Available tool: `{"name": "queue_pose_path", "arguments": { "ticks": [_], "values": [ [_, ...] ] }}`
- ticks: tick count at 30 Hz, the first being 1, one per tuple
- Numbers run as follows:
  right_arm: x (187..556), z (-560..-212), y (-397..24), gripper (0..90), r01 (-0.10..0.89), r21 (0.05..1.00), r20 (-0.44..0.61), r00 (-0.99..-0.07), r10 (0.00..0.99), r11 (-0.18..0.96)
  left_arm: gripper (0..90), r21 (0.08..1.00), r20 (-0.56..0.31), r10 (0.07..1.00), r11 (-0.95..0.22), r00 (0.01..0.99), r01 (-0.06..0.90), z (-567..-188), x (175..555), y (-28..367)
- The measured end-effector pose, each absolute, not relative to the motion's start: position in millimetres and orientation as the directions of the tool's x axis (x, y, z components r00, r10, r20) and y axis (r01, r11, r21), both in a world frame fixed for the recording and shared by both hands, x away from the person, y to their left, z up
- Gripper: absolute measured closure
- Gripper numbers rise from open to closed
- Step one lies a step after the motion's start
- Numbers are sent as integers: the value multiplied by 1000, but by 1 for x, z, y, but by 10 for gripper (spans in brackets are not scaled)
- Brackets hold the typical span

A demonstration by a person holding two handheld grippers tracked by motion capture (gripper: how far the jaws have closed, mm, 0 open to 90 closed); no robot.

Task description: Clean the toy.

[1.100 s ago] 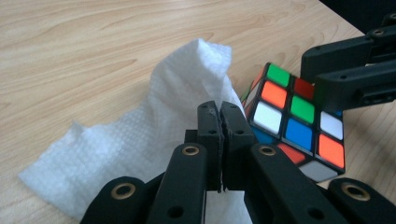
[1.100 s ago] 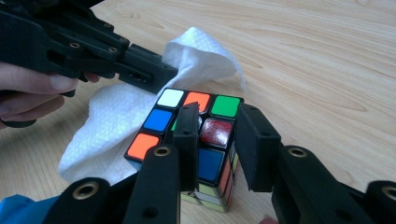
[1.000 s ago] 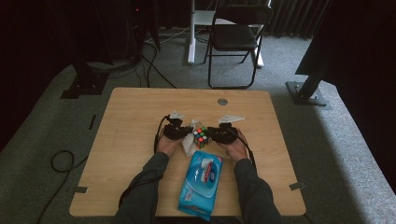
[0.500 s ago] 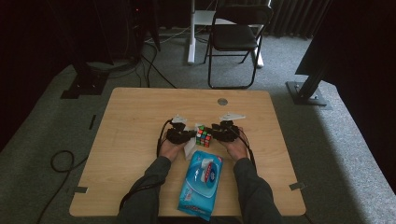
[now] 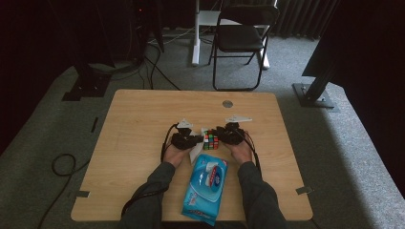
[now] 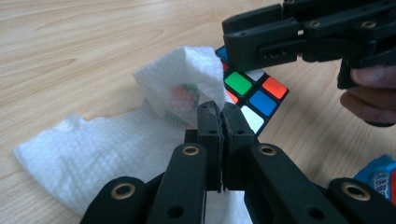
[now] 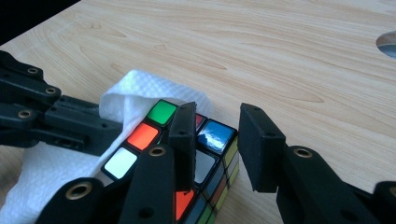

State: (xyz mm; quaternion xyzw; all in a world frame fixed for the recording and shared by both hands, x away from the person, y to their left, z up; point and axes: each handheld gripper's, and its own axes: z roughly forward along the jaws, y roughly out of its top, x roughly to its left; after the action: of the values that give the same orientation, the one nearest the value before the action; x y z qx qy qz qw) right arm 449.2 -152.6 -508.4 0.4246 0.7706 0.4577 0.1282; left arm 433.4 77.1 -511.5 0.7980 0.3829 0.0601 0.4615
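Observation:
A Rubik's cube sits on the wooden table between my two grippers. My left gripper is shut on a fold of a white wipe, which is pressed against the side of the cube. The same wipe trails toward the person. My right gripper is open over the cube. One jaw rests on the cube's top face and the other stands just off its corner. In the high view the left gripper and right gripper flank the cube.
A blue pack of wet wipes lies between the forearms near the front edge. A round grommet hole is set near the table's far edge. A folding chair stands beyond the table.
The cube has dropped from a tilted, raised pose to sit level on the table, slightly further right. Both grippers have closed in on it.

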Motion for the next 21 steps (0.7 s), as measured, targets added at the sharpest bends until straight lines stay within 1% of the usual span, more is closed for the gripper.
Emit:
{"name": "queue_pose_path", "arguments": {
  "ticks": [9,18,21],
  "values": [
    [448,-510,-153,684,539,816,205,-605,770,207,883,799,-257,680,-250,687,547,-501,441,82],
    [447,-511,-153,689,539,820,220,-607,764,191,883,786,-235,692,-277,683,552,-505,446,73],
    [447,-512,-153,689,537,822,219,-606,765,191,883,786,-243,691,-271,680,556,-506,446,74]
  ]
}}
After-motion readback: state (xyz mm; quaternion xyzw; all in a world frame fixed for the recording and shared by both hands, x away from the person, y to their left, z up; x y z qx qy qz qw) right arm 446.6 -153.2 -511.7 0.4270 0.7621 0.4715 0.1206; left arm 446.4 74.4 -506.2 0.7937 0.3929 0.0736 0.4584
